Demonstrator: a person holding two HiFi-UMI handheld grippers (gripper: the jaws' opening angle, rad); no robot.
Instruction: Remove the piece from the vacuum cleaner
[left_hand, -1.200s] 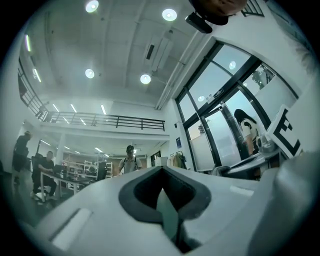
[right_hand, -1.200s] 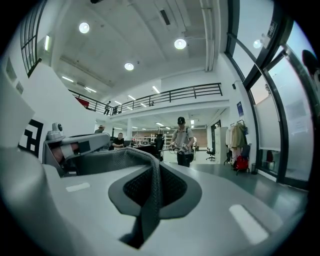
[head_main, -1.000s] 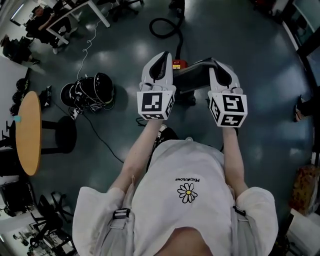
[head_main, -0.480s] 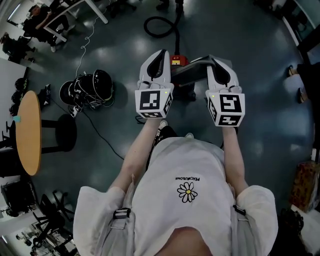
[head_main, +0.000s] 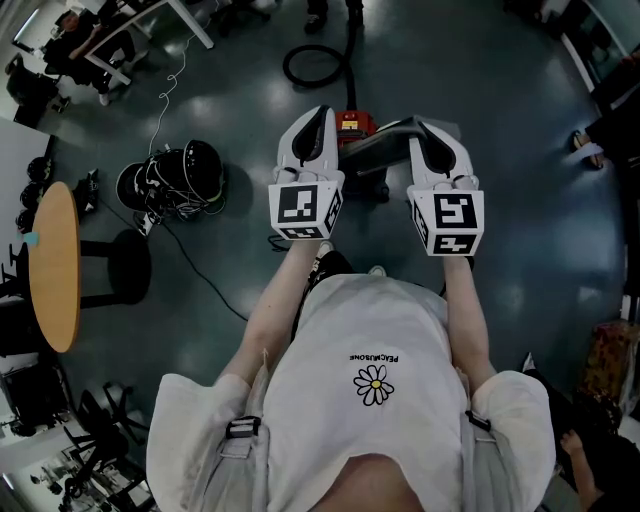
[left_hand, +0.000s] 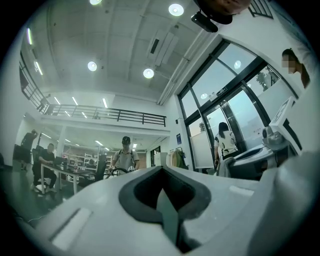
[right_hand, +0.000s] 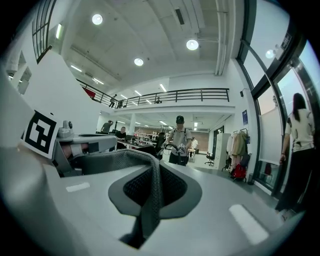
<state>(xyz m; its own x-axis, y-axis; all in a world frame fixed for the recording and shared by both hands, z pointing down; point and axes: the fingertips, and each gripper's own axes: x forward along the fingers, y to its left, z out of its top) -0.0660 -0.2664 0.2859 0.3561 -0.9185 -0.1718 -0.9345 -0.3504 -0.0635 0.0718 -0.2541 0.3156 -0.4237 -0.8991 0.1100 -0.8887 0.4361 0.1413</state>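
Both bare forearms, left (head_main: 272, 312) and right (head_main: 463, 318), were stretched forward from the torso, roughly parallel and well apart. The white left tongs (head_main: 318, 115) and white right tongs (head_main: 428, 128) were level with each other, tips pointing away from the body, each black-and-white marker cube, left (head_main: 305, 210) and right (head_main: 447, 222), facing the head. Left jaws were together with nothing seen between them. Right jaws were closed on a grey woven strap (right_hand: 127, 161).

Left gripper (head_main: 318, 113), right gripper (head_main: 432, 125) side by side over vacuum cleaner (head_main: 352, 124); grey strap (head_main: 385, 140) reaching right fingers (head_main: 428, 136).
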